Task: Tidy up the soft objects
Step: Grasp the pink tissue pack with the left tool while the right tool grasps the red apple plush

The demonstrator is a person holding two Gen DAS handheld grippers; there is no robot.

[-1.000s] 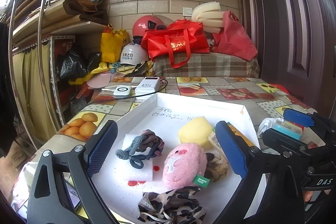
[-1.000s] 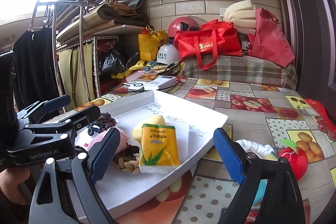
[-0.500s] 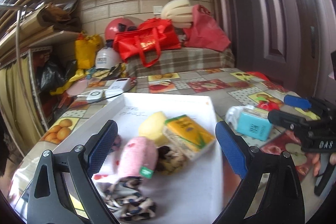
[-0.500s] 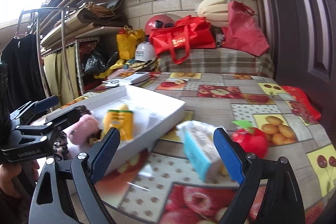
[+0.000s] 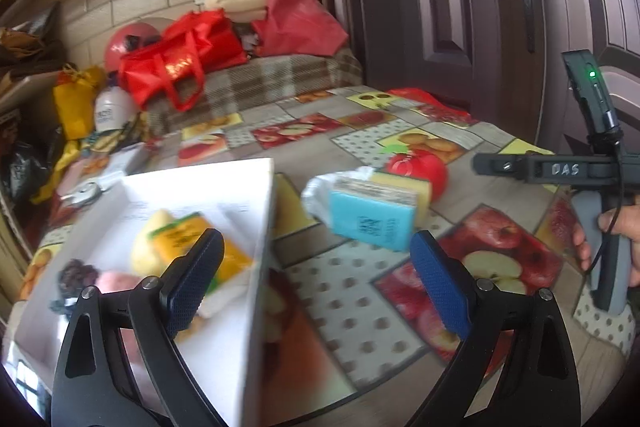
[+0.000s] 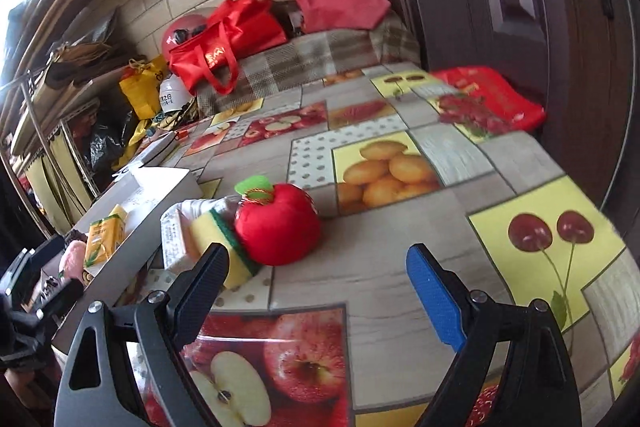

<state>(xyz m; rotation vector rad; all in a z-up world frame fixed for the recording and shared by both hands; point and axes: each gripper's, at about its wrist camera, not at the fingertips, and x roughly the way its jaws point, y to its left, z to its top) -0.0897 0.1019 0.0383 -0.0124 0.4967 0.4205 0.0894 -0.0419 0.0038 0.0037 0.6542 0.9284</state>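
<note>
Left gripper [image 5: 314, 281] fingers spread wide, empty, over white tray [image 5: 256, 267] edge. Right gripper [image 6: 316, 285] fingers likewise apart, empty. Red plush apple [image 6: 278, 231], yellow sponge [image 6: 218, 241], blue tissue pack [image 5: 370, 223] clustered on surface (beside tray).

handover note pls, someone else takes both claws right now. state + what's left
Left claw: open, empty, hanging over the right edge of the white tray.
Right claw: open, empty, above the tablecloth in front of the red plush apple.
In the tray: yellow tissue pack, pink plush, a few more soft items, blurred.
Still out on the table, bunched together: plush apple, yellow-green sponge, blue tissue pack.
Left: probably move those three into the tray.
</note>
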